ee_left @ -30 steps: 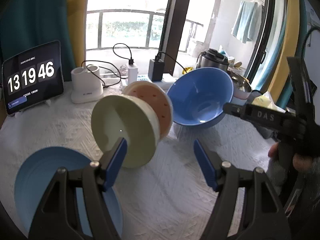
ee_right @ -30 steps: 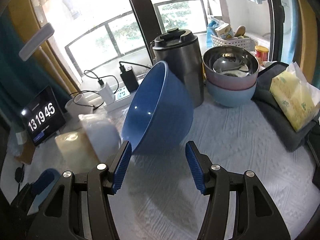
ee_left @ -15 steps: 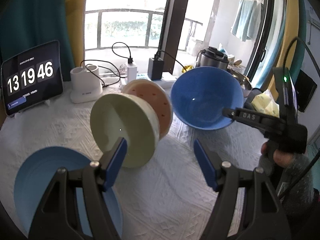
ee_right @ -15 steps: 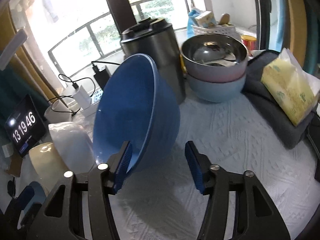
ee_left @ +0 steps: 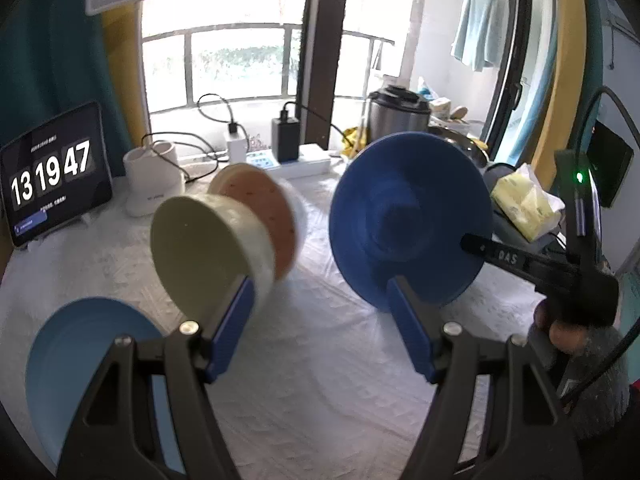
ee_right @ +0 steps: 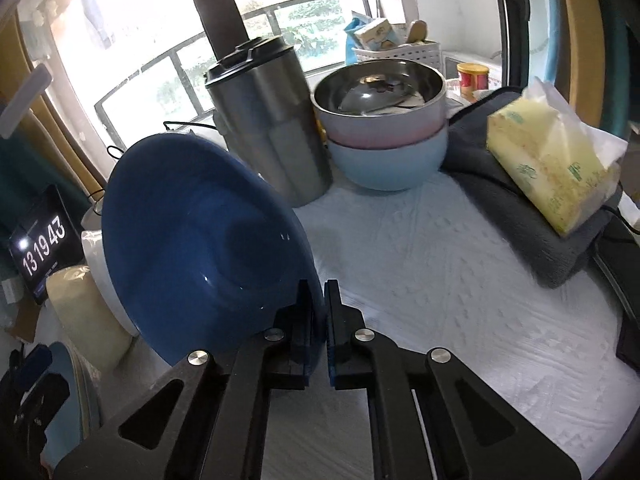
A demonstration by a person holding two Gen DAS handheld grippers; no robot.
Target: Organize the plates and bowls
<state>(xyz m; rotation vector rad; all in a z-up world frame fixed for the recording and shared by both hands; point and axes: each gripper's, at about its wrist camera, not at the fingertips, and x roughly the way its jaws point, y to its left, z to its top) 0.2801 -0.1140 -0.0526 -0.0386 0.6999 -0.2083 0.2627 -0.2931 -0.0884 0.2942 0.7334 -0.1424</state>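
Note:
My right gripper [ee_right: 318, 308] is shut on the rim of a dark blue bowl [ee_right: 200, 236], which stands on its edge on the white cloth. In the left wrist view the same blue bowl [ee_left: 408, 220] faces me, with the right gripper [ee_left: 472, 242] clamped on its right rim. My left gripper [ee_left: 320, 320] is open and empty, low over the cloth. A cream bowl [ee_left: 204, 236] and a pink speckled bowl [ee_left: 260, 196] lie tipped on their sides just beyond the left finger. A light blue plate [ee_left: 80, 360] lies flat at the lower left.
A steel kettle [ee_right: 268, 120] and a stack of steel, pink and pale blue bowls [ee_right: 384, 128] stand at the back. A yellow tissue pack [ee_right: 548, 160] lies on a grey towel [ee_right: 540, 236] at right. A clock tablet [ee_left: 52, 172], a white holder [ee_left: 152, 184] and chargers line the window side.
My right gripper has closed on the blue bowl's rim and tipped the bowl more upright. My left gripper stays open and has moved slightly closer to the cream bowl.

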